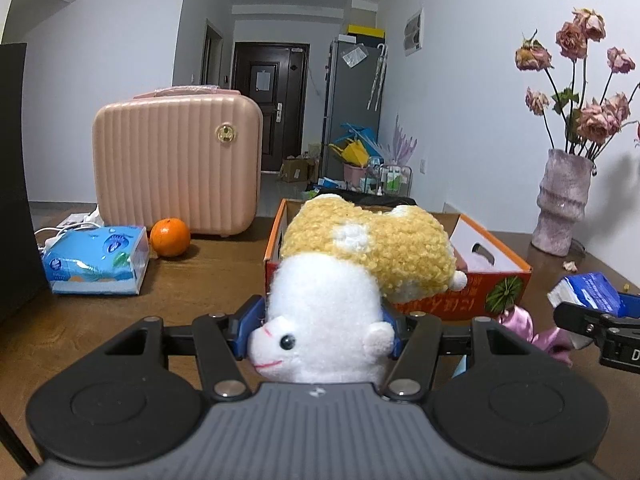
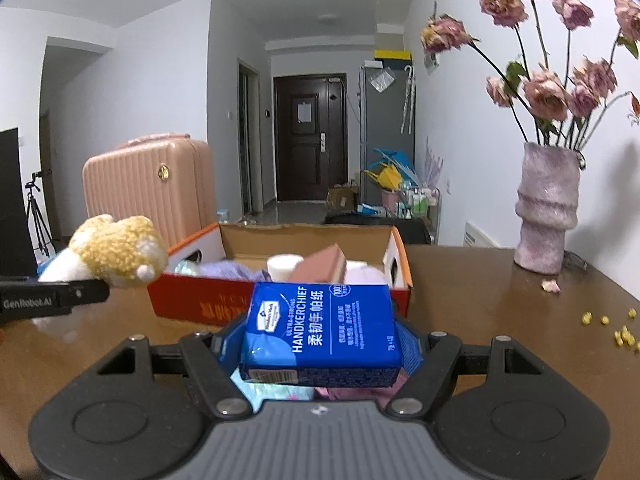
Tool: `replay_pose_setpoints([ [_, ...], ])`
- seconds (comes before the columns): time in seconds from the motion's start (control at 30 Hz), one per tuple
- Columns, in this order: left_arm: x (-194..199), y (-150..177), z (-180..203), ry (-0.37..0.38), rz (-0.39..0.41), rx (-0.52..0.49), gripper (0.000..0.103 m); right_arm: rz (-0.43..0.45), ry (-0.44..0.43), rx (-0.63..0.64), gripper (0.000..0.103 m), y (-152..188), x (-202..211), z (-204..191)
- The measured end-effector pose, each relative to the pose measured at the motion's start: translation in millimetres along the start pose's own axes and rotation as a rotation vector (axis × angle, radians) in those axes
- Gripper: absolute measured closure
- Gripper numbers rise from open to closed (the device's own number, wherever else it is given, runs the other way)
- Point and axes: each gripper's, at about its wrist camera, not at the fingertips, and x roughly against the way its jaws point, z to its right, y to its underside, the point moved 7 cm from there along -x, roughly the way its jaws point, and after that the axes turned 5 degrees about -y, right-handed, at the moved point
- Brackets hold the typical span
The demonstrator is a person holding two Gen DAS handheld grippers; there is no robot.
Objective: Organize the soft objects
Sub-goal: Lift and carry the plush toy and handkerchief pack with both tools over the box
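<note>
My left gripper (image 1: 322, 320) is shut on a white and yellow plush toy (image 1: 360, 248) and holds it above the table, just in front of the orange cardboard box (image 1: 496, 292). My right gripper (image 2: 320, 340) is shut on a blue handkerchief tissue pack (image 2: 320, 332) in front of the same box (image 2: 192, 300). The box holds several soft items, among them a brown sponge block (image 2: 320, 266) and a white roll (image 2: 282, 266). The toy (image 2: 116, 252) and the left gripper also show at the left of the right wrist view. A pink cloth (image 1: 528, 328) lies before the box.
A pink suitcase (image 1: 176, 160), an orange (image 1: 170, 237) and a blue tissue pack (image 1: 96, 260) stand at the left of the brown table (image 1: 200, 288). A pink vase of dried roses (image 2: 546, 208) stands at the right. Yellow crumbs (image 2: 620, 334) lie nearby.
</note>
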Motion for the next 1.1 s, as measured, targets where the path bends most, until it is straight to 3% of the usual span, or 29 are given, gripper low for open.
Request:
replay_pose_setpoints([
  [0.33, -16, -22, -1, -0.010, 0.029, 0.046, 0.043, 0.062, -0.020, -0.001, 0.030, -31, -26, -7],
  [1.1, -83, -58, 14, -0.021, 0.046, 0.091, 0.043, 0.069, -0.013, -0.006, 0.030, -67, -90, 11],
])
